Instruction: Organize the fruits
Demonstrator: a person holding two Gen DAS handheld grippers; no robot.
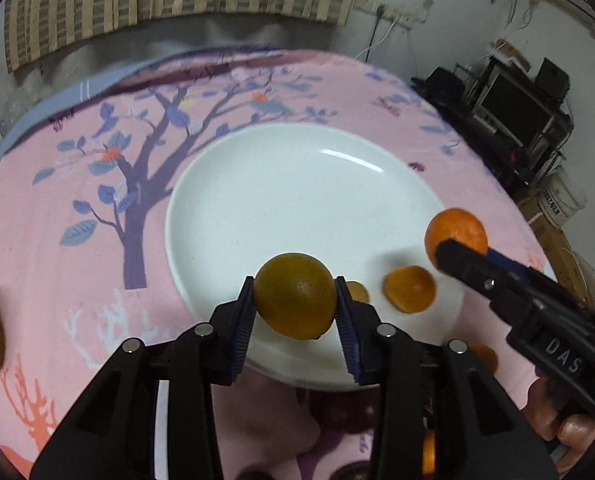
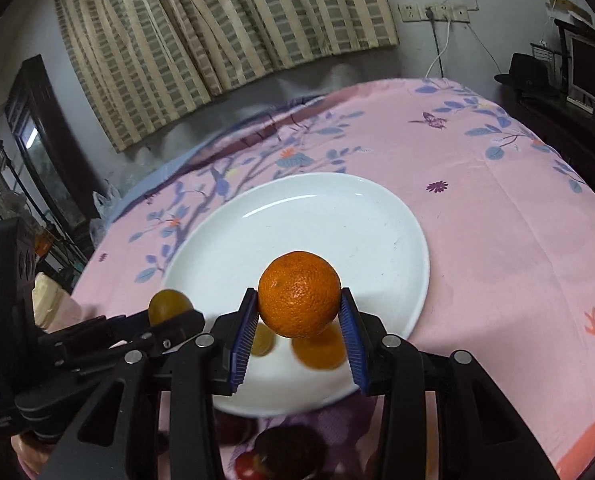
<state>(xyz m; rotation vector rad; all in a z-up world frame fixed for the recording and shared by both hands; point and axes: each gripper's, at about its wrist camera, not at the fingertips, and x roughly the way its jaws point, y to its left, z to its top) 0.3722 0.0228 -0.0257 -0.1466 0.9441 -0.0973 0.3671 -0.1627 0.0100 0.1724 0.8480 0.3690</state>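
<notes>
Left hand-held gripper [image 1: 295, 300] clenched on a dull greenish-orange fruit [image 1: 295, 295], pads on its two sides at 3 and 9 o'clock, fruit lifted above the near rim of the white plate [image 1: 297, 184]. Right hand-held gripper [image 2: 299, 302] clenched on a bright orange tangerine [image 2: 299, 294], same side-on grip, also above the plate's near edge. In the left view the right one came in from 4 o'clock with its tangerine [image 1: 455, 232] over the plate's right rim. Both fruits round, no long axis to speak of. Plate bed lay straight ahead at 12 o'clock from each gripper, so the drop looked like a short push forward and down; neither hand clearly nearer. Plate held no fruit; orange patches under the held fruits looked like reflections on the glaze. Dark reddish fruits [image 2: 289, 450] lay nearer than the plate on the pink floral cloth [image 2: 497, 220], too hidden to name. Striped curtain [image 2: 225, 28] at the back.
</notes>
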